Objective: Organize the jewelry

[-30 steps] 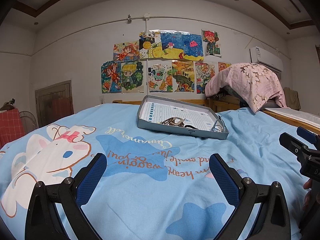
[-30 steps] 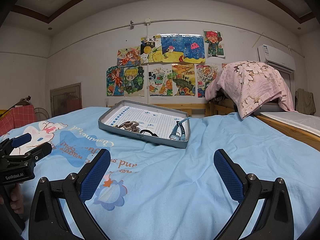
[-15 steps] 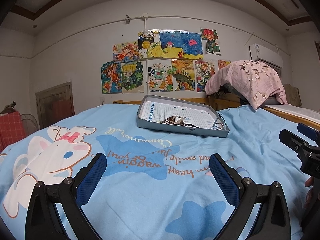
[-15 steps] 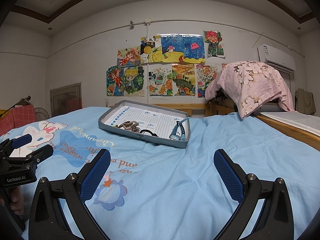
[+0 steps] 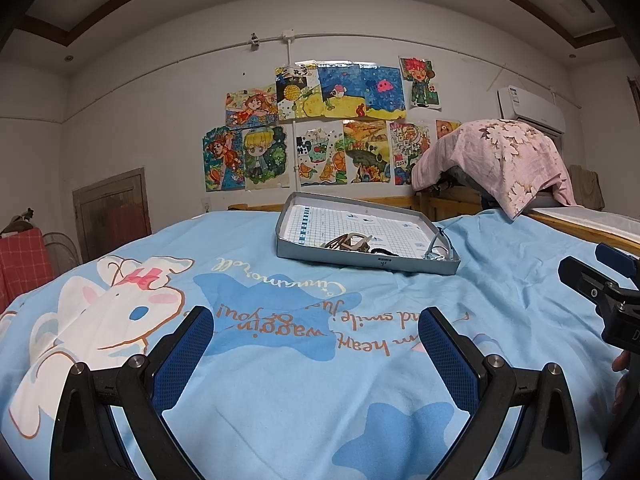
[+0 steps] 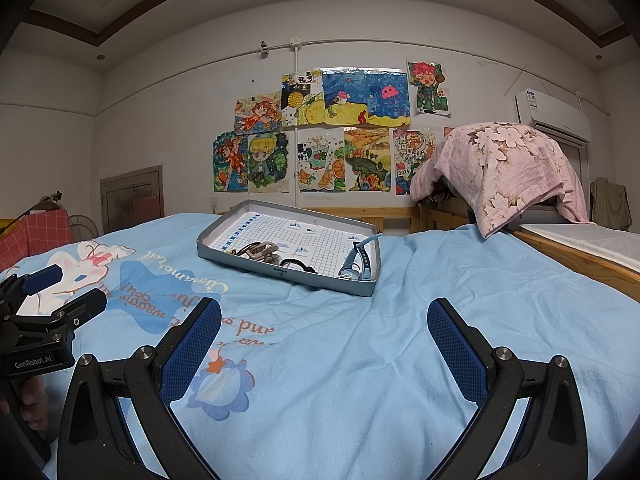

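— On the blue bedsheet [image 5: 312, 380], what is seen?

— A grey tray [image 5: 400, 263] is set on the sheet, near the far end of the bed. Small things are kept inside it, close to its near wall.

— What things?

— A brown hair clip [image 6: 260, 251] is laid to the left. A black hair tie [image 6: 297, 264] is placed just beside it. A blue watch [image 6: 360, 262] is propped against the right wall of the tray. From the left wrist view, the same clip [image 5: 348, 241] and watch [image 5: 440, 246] are seen, but the tie is too small to be told well.

— How is the left gripper [image 5: 316, 334] held?

— It is held wide open above the sheet, well apart from the tray. Nothing is gripped between its blue pads [image 5: 186, 354]. It is also seen from the side in the right wrist view [image 6: 60, 292], low on the left.

— And the right gripper [image 6: 324, 324]?

— It is spread wide too, and nothing is held in it. Only the sheet is seen between its fingers [image 6: 456, 344]. The tray is found ahead of it and a bit to the left.

— Is anything else seen?

— Bright drawings [image 5: 320, 128] are stuck on the white wall behind the tray. A pink flowery cloth [image 6: 512, 168] is draped over something at the right. A white bunny [image 5: 100, 320] is printed on the sheet at the left.
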`<state>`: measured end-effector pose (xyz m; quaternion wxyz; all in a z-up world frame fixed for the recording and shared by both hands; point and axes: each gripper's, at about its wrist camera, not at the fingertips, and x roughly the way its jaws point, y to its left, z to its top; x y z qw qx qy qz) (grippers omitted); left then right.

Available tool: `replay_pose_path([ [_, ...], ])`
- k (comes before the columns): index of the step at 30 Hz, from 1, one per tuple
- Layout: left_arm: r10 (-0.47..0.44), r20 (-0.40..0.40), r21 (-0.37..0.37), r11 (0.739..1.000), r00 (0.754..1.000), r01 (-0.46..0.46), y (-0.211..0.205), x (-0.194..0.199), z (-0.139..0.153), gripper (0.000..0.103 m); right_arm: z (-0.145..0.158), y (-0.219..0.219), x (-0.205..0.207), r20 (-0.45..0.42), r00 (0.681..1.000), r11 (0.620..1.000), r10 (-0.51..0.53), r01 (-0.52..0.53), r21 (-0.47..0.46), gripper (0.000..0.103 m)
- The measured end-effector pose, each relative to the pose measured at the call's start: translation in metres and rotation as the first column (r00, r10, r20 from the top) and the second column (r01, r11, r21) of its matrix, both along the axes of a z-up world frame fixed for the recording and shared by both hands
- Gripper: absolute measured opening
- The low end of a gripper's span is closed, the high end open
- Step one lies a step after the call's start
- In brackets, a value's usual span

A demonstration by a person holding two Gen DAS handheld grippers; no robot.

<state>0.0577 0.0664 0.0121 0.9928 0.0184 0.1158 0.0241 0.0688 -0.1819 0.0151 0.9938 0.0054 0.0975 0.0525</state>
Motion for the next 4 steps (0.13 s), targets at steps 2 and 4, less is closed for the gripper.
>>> replay_pose_path([
  [2, 0.001, 0.001, 0.001, 1.0, 1.0, -0.001, -0.0001, -0.0001, 0.0001, 0.103, 0.0002, 0.0006, 0.0003, 0.0, 1.0, 1.0, 0.0, 0.0, 0.0, 0.101],
  [4, -0.001, 0.001, 0.001, 1.0, 1.0, 0.001, -0.0028, 0.0001, 0.0003, 0.103, 0.0002, 0.0007, 0.0003, 0.0, 1.0, 1.0, 0.0, 0.0, 0.0, 0.101],
])
